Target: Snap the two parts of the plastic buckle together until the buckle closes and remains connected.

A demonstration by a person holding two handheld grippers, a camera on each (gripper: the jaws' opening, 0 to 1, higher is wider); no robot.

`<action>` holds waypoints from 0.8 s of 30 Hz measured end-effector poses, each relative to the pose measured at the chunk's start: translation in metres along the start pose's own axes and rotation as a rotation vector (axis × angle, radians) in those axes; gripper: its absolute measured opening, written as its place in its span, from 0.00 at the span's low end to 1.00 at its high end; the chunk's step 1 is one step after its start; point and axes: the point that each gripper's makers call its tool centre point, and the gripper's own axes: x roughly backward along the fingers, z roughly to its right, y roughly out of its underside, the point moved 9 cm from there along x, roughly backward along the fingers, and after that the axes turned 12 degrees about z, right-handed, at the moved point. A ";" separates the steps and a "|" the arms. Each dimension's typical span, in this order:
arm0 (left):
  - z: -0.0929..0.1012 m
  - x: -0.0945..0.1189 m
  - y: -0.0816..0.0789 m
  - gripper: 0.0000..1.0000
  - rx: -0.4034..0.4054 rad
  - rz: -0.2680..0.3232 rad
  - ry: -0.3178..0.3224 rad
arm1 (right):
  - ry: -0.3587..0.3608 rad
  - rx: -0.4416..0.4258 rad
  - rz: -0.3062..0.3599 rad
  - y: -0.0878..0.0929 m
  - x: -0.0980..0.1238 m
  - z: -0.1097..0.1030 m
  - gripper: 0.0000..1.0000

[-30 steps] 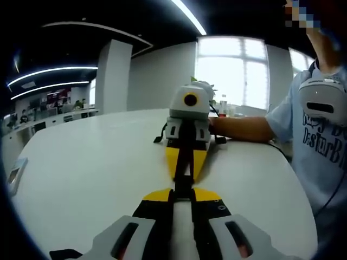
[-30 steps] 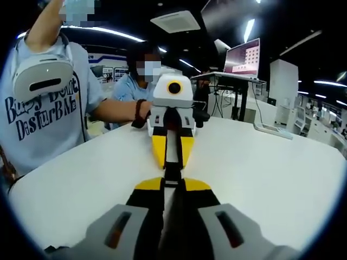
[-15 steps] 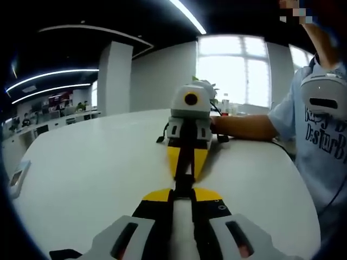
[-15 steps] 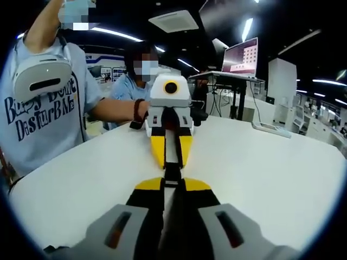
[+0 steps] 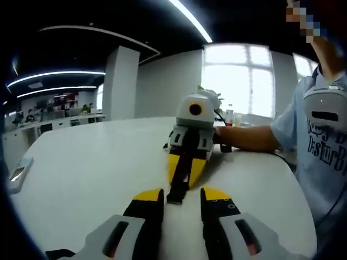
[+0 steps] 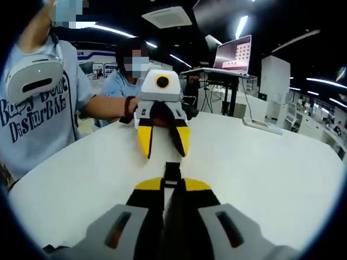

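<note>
The buckle [image 5: 179,187] hangs above the white bench [image 5: 81,173] as one dark strip, pinched at its far end by the right tongs [image 5: 187,170], whose yellow tips are pressed onto it. Its near end sits free in the gap between the spread tips of the left tongs [image 5: 181,196], touching neither, as far as the blur allows. In the right gripper view the buckle [image 6: 172,172] juts from the closed right tongs [image 6: 172,183], while the left tongs [image 6: 162,142] stand apart beyond it with their tips wide. Farther off, a person in a light blue printed shirt [image 5: 325,157] rests a forearm [image 5: 246,138] on the bench.
</note>
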 end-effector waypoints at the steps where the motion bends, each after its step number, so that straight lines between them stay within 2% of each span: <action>1: 0.000 0.000 -0.001 0.29 0.015 0.008 0.001 | 0.008 0.004 -0.004 0.000 0.000 0.001 0.12; 7: 0.000 -0.001 -0.001 0.32 0.025 0.011 0.002 | 0.049 0.017 -0.031 0.000 0.007 0.003 0.12; 12: 0.001 -0.002 -0.001 0.32 0.023 0.013 0.003 | 0.095 -0.015 -0.029 0.002 0.015 0.009 0.12; 13: 0.001 -0.002 -0.001 0.32 0.023 0.014 0.004 | 0.123 -0.023 -0.037 0.002 0.017 0.010 0.12; 24: 0.004 -0.001 -0.002 0.31 0.020 0.033 0.024 | 0.202 -0.071 -0.070 0.005 0.032 0.024 0.12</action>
